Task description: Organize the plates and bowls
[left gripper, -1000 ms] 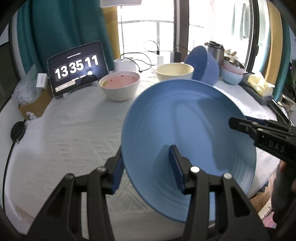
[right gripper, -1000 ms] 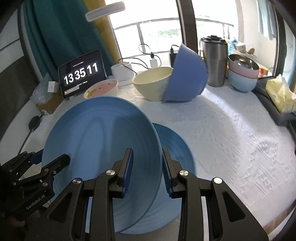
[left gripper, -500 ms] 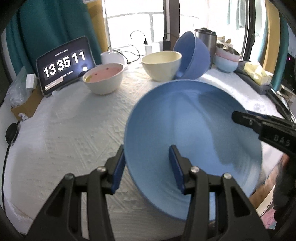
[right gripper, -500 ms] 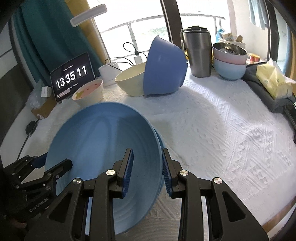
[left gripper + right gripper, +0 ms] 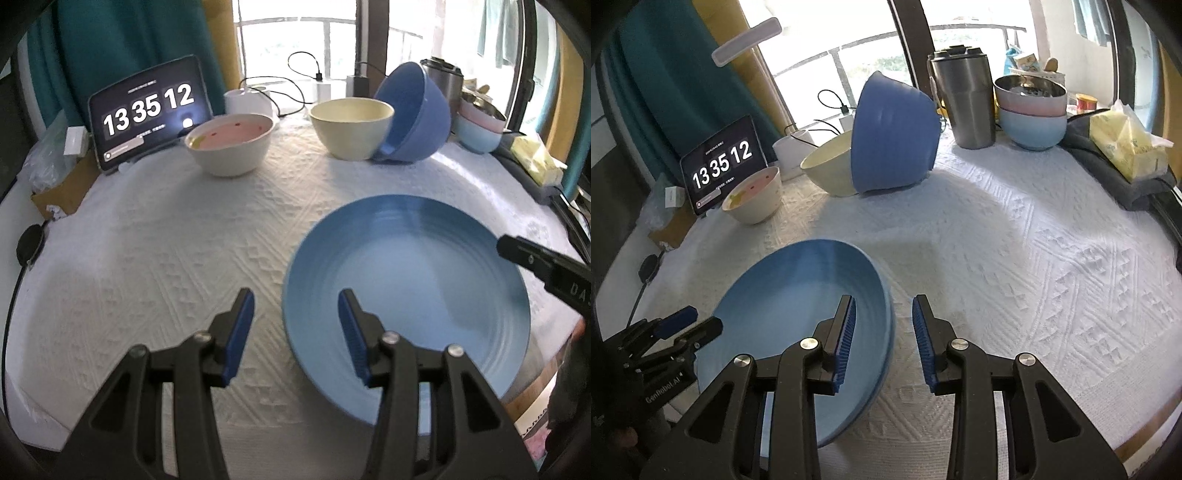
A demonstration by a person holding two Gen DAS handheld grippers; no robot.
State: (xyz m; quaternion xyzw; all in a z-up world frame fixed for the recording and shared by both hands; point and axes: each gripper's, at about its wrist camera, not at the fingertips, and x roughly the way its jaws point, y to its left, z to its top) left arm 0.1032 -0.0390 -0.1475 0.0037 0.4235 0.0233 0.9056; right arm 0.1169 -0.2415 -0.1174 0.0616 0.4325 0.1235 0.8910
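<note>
A light blue plate [image 5: 406, 280] lies flat on a second blue plate, whose rim [image 5: 886, 373] shows just beneath it, on the white tablecloth [image 5: 166, 258]. My left gripper [image 5: 295, 328] straddles the plate's left rim, with a clear gap on both sides of the rim. My right gripper [image 5: 882, 339] straddles the opposite rim the same way, pads off the plate. Each gripper shows in the other's view: the right gripper [image 5: 535, 266], the left gripper [image 5: 683, 325]. At the back stand a white bowl with a pink inside [image 5: 231, 147], a cream bowl [image 5: 351, 129] and a dark blue bowl [image 5: 417, 118] tipped against the cream one.
A pink bowl stacked in a light blue one [image 5: 1032, 114] and a steel tumbler [image 5: 964, 103] stand at the back right. A tablet clock [image 5: 147, 114] is at the back left, a yellow tissue pack [image 5: 1126, 147] on the right. The table's front edge runs close below the plates.
The light blue plate, tilted up between both grippers before, has come down flat onto the second plate. Both grippers sank with it.
</note>
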